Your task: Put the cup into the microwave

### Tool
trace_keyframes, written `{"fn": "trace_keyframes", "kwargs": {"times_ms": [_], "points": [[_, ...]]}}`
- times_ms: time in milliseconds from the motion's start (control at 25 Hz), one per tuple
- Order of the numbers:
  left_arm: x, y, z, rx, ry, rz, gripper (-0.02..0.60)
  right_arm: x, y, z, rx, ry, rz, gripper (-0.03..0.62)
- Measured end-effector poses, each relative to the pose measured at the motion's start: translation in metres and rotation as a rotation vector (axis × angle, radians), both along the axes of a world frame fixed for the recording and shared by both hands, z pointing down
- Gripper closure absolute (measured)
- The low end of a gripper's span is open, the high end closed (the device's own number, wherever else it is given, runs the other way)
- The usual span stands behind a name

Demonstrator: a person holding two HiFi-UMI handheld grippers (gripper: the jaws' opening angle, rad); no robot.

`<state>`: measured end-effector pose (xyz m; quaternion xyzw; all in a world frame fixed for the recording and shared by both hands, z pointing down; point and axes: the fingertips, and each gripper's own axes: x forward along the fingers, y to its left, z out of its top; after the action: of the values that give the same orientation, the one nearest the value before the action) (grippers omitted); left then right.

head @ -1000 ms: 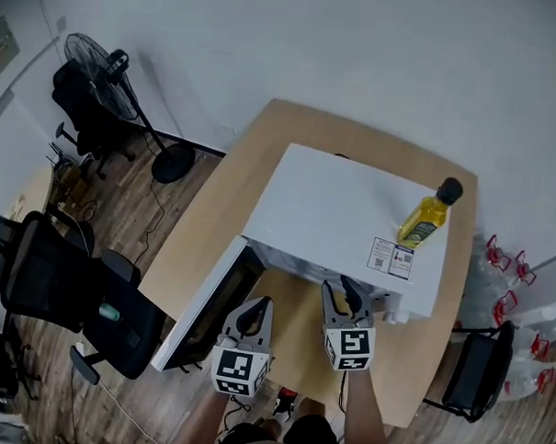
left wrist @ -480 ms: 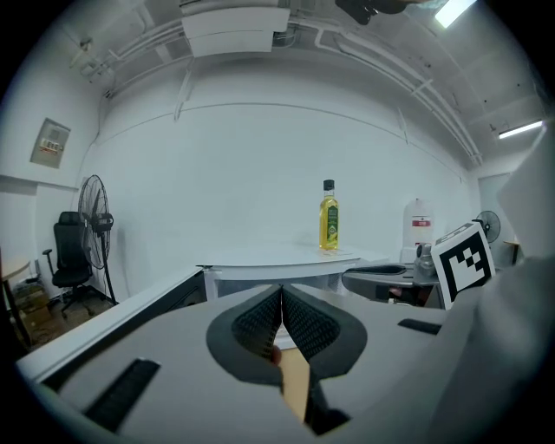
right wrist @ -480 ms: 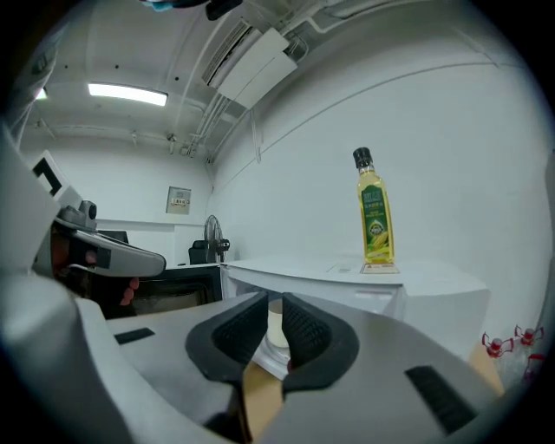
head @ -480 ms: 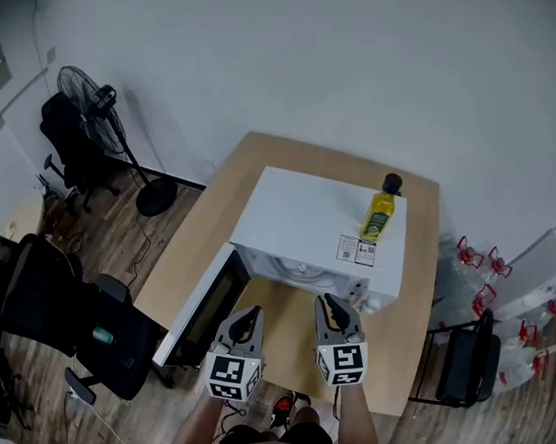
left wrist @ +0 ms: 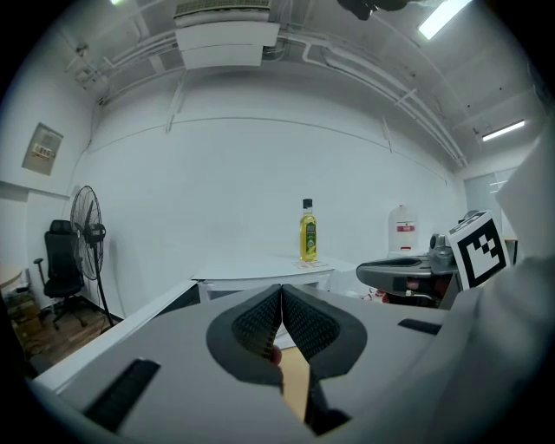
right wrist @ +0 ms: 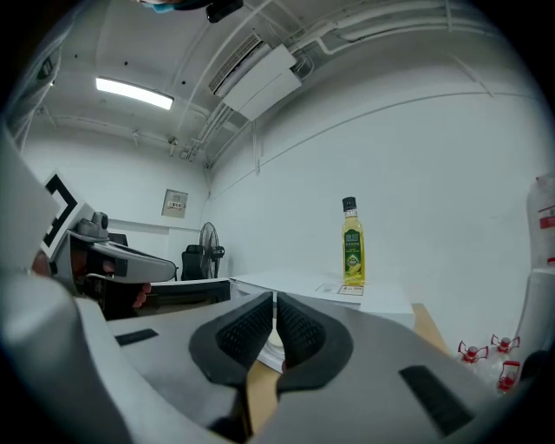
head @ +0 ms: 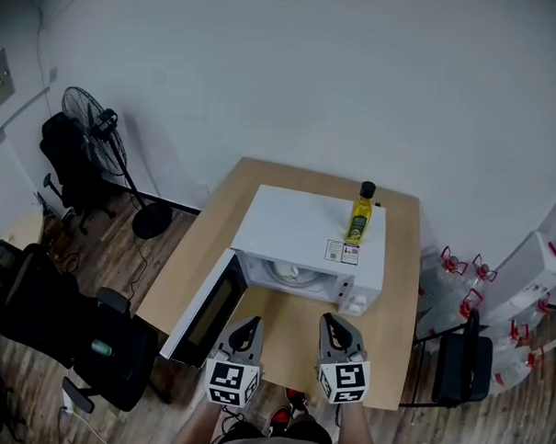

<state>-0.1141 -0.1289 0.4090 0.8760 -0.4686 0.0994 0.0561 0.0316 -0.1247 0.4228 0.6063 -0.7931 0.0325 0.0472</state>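
Observation:
The white microwave stands on the wooden table with its door swung open to the left. A pale round shape, probably the cup, sits inside the cavity. Both grippers hover over the table's near edge, apart from the microwave's mouth. My left gripper is shut, pads touching, with nothing between them. My right gripper has just been closing and its pads now meet on nothing.
A yellow oil bottle stands on the microwave's top, right of centre. On the floor are a fan and black office chairs at the left, and a black chair and water jugs at the right.
Both grippers have pulled back from the microwave's mouth toward the table's near edge and risen. The right jaws have gone from open to shut. The cavity's inside now shows.

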Motion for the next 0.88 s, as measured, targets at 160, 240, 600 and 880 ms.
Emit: {"fn": "trace_keyframes", "kwargs": {"times_ms": [160, 240, 600, 880], "points": [[-0.001, 0.017, -0.007, 0.015, 0.005, 0.021, 0.557, 0.001, 0.022, -0.008, 0.017, -0.001, 0.025, 0.569], [-0.002, 0.025, -0.011, 0.025, 0.008, 0.03, 0.557, 0.001, 0.032, -0.011, 0.027, 0.0, 0.035, 0.569], [-0.01, 0.05, -0.017, 0.038, 0.017, 0.044, 0.557, 0.005, 0.07, -0.017, 0.032, 0.0, 0.069, 0.569], [-0.011, 0.056, -0.016, 0.037, 0.017, 0.049, 0.557, 0.007, 0.077, -0.016, 0.029, -0.008, 0.073, 0.57]]}}
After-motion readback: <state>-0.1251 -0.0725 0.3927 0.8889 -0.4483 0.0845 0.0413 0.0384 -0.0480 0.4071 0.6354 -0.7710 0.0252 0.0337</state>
